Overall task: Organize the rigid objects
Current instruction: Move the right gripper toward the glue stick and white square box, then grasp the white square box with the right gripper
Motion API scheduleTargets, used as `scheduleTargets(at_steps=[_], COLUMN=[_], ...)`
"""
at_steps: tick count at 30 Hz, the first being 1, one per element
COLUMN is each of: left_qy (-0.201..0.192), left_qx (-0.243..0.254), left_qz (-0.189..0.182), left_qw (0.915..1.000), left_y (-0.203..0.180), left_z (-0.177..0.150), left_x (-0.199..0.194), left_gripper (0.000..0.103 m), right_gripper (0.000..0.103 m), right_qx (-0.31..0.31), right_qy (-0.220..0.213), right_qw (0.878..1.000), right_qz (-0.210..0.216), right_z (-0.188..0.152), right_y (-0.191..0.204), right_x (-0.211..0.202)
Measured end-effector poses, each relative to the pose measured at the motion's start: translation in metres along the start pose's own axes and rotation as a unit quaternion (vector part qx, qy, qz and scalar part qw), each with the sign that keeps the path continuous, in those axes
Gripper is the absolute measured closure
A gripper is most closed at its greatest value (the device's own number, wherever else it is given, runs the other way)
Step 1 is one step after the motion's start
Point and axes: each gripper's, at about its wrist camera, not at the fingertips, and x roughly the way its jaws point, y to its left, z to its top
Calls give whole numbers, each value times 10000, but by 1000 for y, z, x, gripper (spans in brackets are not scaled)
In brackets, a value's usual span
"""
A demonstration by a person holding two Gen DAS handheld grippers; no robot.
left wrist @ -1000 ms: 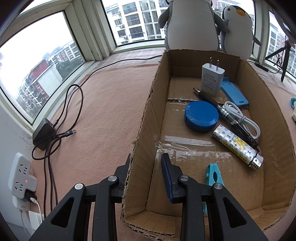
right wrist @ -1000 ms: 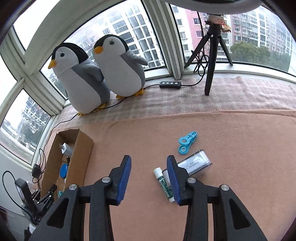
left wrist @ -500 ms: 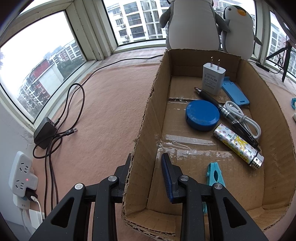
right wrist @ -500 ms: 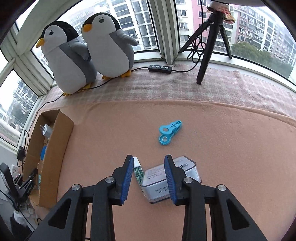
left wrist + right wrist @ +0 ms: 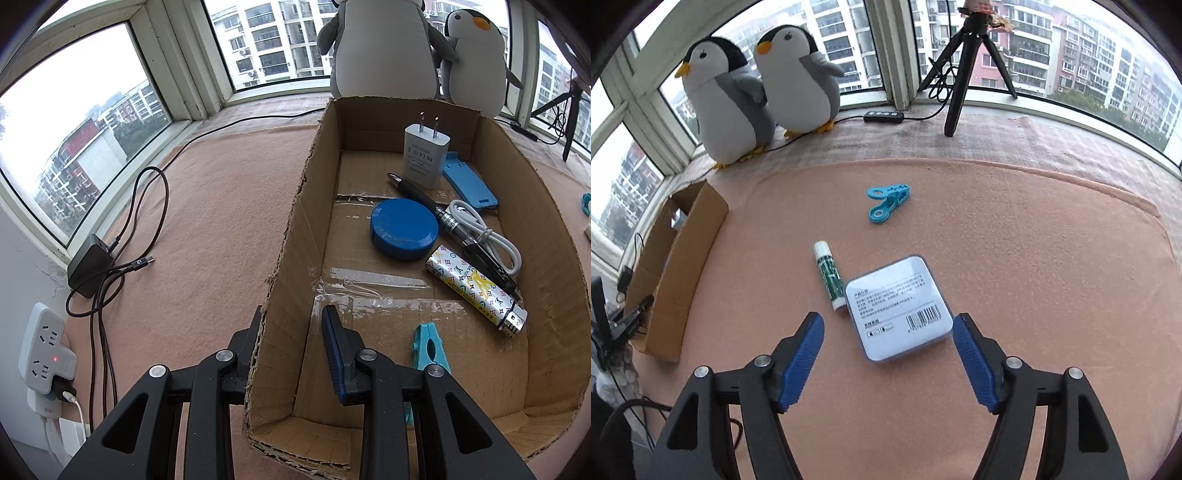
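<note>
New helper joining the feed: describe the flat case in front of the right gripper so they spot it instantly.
On the pink cloth, right of the cardboard box, it lies just ahead of the right gripper, whose jaws have just opened. The flat square case has rounded corners and a barcode label, unlike the slim green-and-white tube beside it.

Bench (image 5: 1015,258) covered in a pinkish felt cloth; lying directly on it: cardboard box (image 5: 676,266) at left, clear square case (image 5: 899,306), lip-balm tube (image 5: 829,275) just beside it, blue clip (image 5: 886,203), two plush penguins (image 5: 757,92), tripod (image 5: 964,66), black adapter with cables (image 5: 90,266)
</note>
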Motion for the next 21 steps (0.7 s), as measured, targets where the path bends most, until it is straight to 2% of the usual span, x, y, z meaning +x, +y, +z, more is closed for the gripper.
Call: scheduleTargets(at_steps=[5, 21], left_qy=[-4, -1], left_qx=[-18, -25], left_qz=[3, 7], left_qw=[10000, 10000], left_y=[1, 0], left_z=[-1, -1], left_x=[0, 0], left_gripper=[73, 73], right_gripper=[30, 28], right_qx=[-525, -1092], right_qy=[274, 677], right_qw=[9979, 9905], right_qz=[-250, -482], right_z=[-2, 13], right_y=[10, 9], right_x=[14, 50])
